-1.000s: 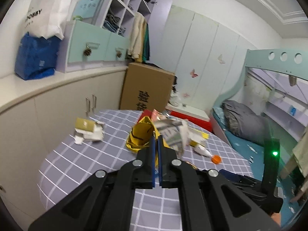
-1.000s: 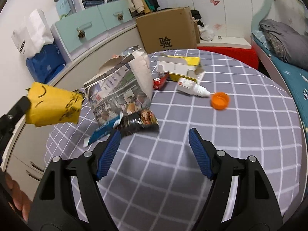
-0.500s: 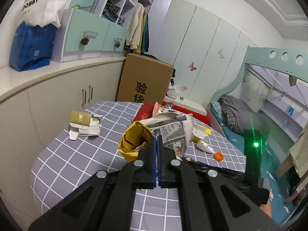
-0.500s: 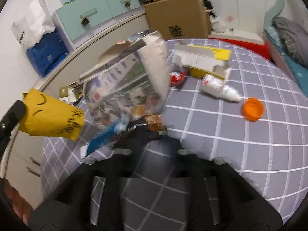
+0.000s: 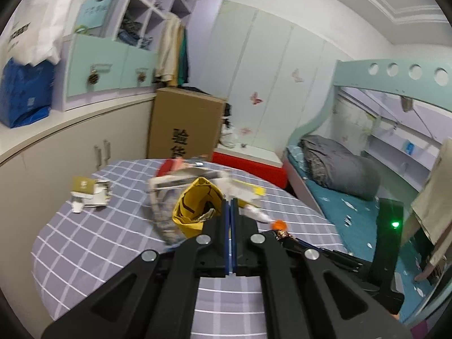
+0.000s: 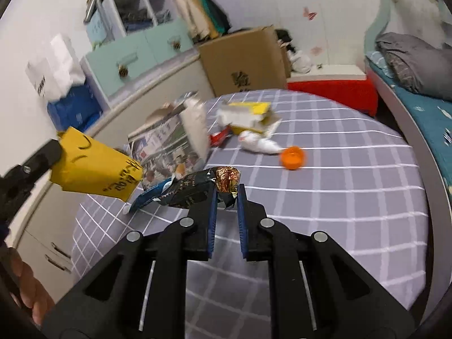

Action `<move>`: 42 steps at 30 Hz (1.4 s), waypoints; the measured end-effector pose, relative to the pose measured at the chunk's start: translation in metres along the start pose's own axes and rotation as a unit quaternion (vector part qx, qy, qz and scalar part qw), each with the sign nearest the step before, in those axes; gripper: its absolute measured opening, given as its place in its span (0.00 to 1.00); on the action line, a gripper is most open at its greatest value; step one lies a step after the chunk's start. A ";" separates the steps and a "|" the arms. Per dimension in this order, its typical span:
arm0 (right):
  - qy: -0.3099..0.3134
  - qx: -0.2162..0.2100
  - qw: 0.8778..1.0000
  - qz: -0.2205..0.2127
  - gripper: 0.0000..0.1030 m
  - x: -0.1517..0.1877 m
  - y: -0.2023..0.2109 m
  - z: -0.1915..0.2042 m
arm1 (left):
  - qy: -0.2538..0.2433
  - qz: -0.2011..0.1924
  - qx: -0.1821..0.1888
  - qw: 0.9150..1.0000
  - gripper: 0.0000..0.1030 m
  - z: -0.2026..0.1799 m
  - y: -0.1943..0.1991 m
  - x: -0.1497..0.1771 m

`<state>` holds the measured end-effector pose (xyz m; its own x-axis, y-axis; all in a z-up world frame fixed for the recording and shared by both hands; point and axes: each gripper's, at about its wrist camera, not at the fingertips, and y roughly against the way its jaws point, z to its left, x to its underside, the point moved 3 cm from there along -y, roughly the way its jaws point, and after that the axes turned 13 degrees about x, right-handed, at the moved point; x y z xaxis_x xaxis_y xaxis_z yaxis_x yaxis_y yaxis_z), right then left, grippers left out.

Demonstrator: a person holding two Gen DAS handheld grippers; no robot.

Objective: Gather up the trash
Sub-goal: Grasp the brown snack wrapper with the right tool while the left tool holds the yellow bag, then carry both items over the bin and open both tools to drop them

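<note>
My left gripper (image 5: 229,206) is shut on the edge of a yellow paper bag (image 5: 197,206), held open in the air above the round checked table (image 5: 93,243). The bag also shows at the left in the right wrist view (image 6: 93,169). My right gripper (image 6: 226,195) is shut on a dark snack wrapper (image 6: 197,188), lifted just off the table, close to the bag's mouth. On the table lie a printed paper bag (image 6: 169,144), a yellow and white carton (image 6: 248,115), a white bottle (image 6: 258,144), an orange cap (image 6: 293,157) and a red wrapper (image 6: 219,138).
A torn small box (image 5: 89,192) lies at the table's left. A brown cardboard box (image 5: 186,124) stands behind the table by the white cabinets (image 5: 70,147). A bed (image 5: 339,186) with a grey blanket is at the right.
My right gripper moved forward, closed on the dark wrapper and lifted it toward the yellow bag. My left gripper kept hold of the bag and shifted it slightly.
</note>
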<state>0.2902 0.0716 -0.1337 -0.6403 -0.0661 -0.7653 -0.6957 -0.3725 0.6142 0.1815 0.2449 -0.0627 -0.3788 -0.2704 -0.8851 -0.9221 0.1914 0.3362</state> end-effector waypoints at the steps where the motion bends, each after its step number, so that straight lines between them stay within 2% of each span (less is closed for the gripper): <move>1: -0.006 0.002 1.000 -0.004 0.13 0.002 0.007 -0.007 | -0.005 0.003 0.007 1.000 0.01 -0.010 -0.003 0.002; 6: -0.057 0.016 0.998 -0.036 0.13 0.016 0.052 -0.064 | -0.037 0.031 0.055 0.997 0.01 -0.076 -0.024 0.016; 8: -0.082 0.035 0.995 -0.048 0.13 0.026 0.074 -0.098 | -0.052 0.043 0.076 0.995 0.01 -0.105 -0.034 0.023; 12: -0.134 0.072 0.986 -0.067 0.13 0.051 0.109 -0.164 | -0.086 0.077 0.129 0.985 0.01 -0.175 -0.060 0.047; 17: -0.198 0.138 0.968 -0.072 0.13 0.095 0.143 -0.249 | -0.115 0.132 0.192 0.966 0.01 -0.256 -0.101 0.090; 21: -0.239 0.184 0.951 -0.071 0.13 0.128 0.160 -0.305 | -0.134 0.176 0.223 0.949 0.01 -0.301 -0.131 0.128; 27: -0.295 0.246 0.922 -0.049 0.13 0.181 0.164 -0.371 | -0.152 0.253 0.237 0.926 0.01 -0.342 -0.191 0.187; 34: -0.320 0.269 0.908 -0.013 0.13 0.212 0.138 -0.403 | -0.158 0.341 0.230 0.898 0.04 -0.362 -0.258 0.257; 35: -0.322 0.270 0.907 -0.008 0.13 0.215 0.135 -0.406 | -0.149 0.366 0.235 0.888 0.09 -0.362 -0.268 0.269; 36: -0.325 0.272 0.906 -0.003 0.13 0.219 0.132 -0.409 | -0.144 0.382 0.232 0.883 0.25 -0.362 -0.275 0.276; 37: -0.327 0.273 0.904 0.003 0.13 0.223 0.128 -0.413 | -0.141 0.390 0.222 0.883 0.37 -0.359 -0.281 0.281; 38: -0.331 0.274 0.903 0.009 0.13 0.226 0.124 -0.416 | -0.141 0.390 0.204 0.887 0.58 -0.355 -0.285 0.285; 40: -0.334 0.274 0.902 0.017 0.13 0.232 0.118 -0.419 | -0.141 0.389 0.191 0.890 0.61 -0.348 -0.288 0.290; 42: -0.336 0.272 0.901 0.024 0.14 0.235 0.113 -0.418 | -0.136 0.399 0.182 0.888 0.61 -0.339 -0.293 0.296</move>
<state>0.1974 -0.3733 -0.3253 -0.5991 0.5737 -0.5586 -0.6021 0.1370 0.7866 0.3128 -0.2114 -0.3135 -0.8213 0.3173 -0.4741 -0.2637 0.5257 0.8087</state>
